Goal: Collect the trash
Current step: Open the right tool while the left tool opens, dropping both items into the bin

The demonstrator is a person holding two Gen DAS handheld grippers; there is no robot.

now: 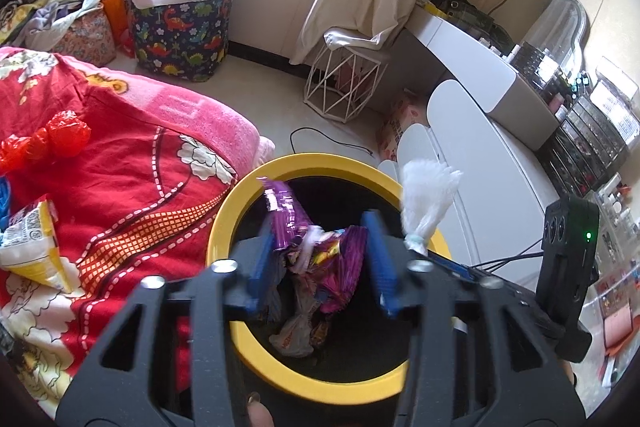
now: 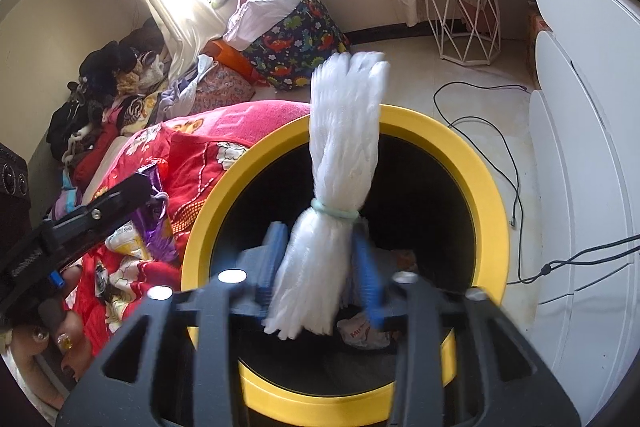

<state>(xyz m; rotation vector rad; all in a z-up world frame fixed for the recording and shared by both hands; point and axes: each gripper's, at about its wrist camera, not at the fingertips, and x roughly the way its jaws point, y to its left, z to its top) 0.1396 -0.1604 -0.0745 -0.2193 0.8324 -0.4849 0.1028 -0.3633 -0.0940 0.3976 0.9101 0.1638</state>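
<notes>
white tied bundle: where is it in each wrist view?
Left wrist: the white tied bundle sits right of centre, sticking up past the right finger of the left gripper, over the bin's far-right rim.
Right wrist: the bundle fills the centre, held between the fingers of the right gripper.
Shared landmark: the yellow-rimmed bin.

Left gripper (image 1: 318,259): black angular plastic frame with triangular cut-outs, round silver screws along the front edge, ribbed blue pads (image 1: 262,259) lining the jaws. Right gripper (image 2: 320,271): same black frame, silver screws, blue pads (image 2: 366,275). Boxy black module on the side, small green light glowing, thin black cables trailing off. Bare-skinned hand (image 2: 52,339) at the grip, dark nails with gold decoration.
</notes>
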